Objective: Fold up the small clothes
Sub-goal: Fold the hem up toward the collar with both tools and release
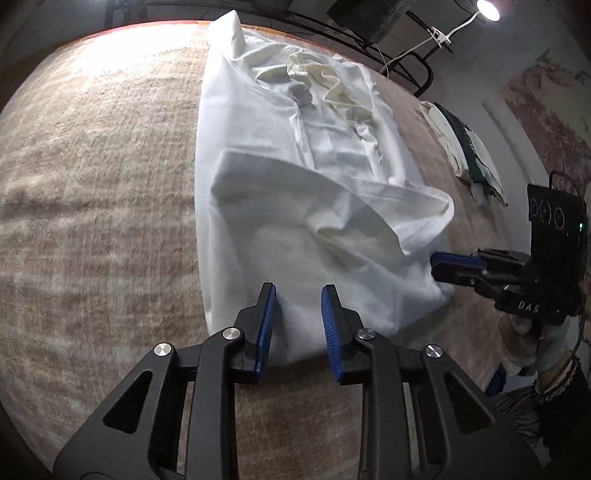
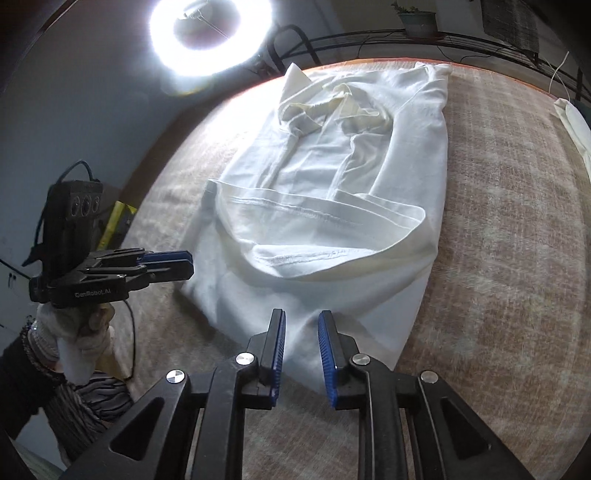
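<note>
- One white shirt (image 1: 295, 177) lies on the beige rug (image 1: 92, 184), straight ahead of both tongs, its long axis running away from them toward the collar (image 1: 317, 77) at the far end.
- The near hem has been turned up over the body, so a rumpled flap (image 2: 314, 236) lies across the middle; the near edge is now a fold line just under the tips.
- Left tongs (image 1: 298, 295): jaws parted, nothing pinched; the tips hover over the near fold, toward its left part.
- Right tongs (image 2: 302, 321): jaws parted as well, empty; the tips stand over the near fold, toward its right corner.
- From the left view the right tongs (image 1: 454, 267) sit just beside the shirt's near right corner; from the right view the left tongs (image 2: 168, 264) sit just beside its near left corner. Whether either touches cloth I cannot tell.
- Judgement: neither hand is clearly nearer; each has its own near corner in easy reach, so the next fold would likely use both together, carried along the long axis.
- Count: two tongs, one shirt being folded, one flap, one further pile of cloth (image 1: 465, 147) well off to the right, one ring lamp (image 2: 210, 33) beyond the far left.
</note>
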